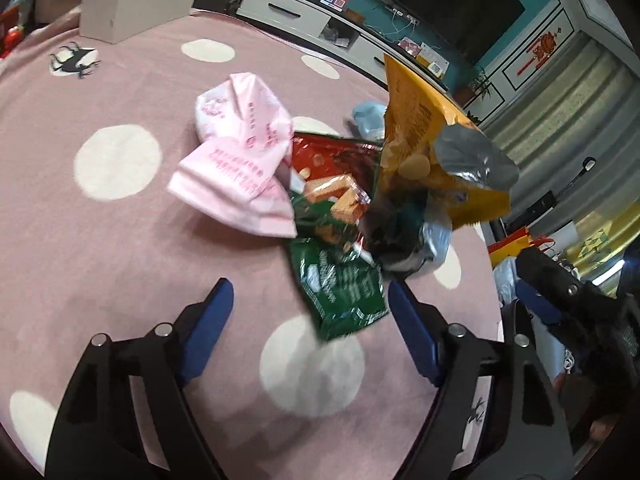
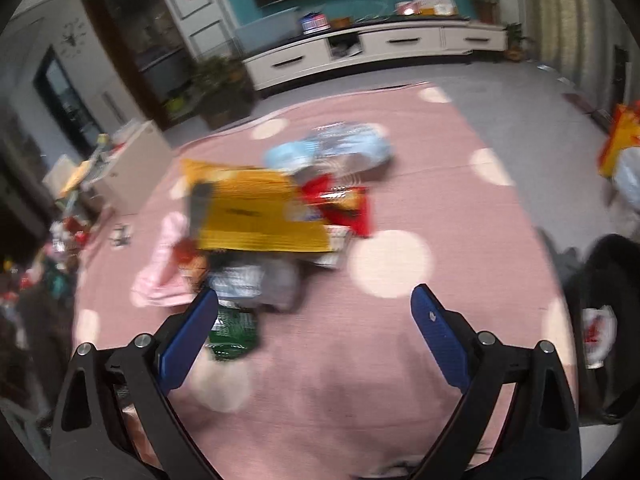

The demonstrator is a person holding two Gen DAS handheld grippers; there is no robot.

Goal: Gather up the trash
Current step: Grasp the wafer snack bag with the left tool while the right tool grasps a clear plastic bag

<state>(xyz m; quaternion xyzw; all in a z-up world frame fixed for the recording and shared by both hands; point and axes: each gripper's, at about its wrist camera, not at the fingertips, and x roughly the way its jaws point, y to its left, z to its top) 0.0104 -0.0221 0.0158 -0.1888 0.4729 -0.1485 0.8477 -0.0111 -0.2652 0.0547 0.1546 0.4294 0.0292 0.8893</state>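
**Loose wrappers may slip or scatter**

The trash lies heaped on the pink rug with white dots: a pink plastic bag, a green foil snack wrapper and a tall yellow crisp bag. The left claw stands wide and empty just short of the green wrapper; the right claw is equally wide, holding nothing. Overlapping slick foil could slide from the pads or drag neighbours along, and the upright yellow bag looks ready to topple.

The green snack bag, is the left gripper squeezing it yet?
Apart. In the left wrist view the green snack bag lies between the left gripper's open blue fingers, with pink rug showing on both sides.
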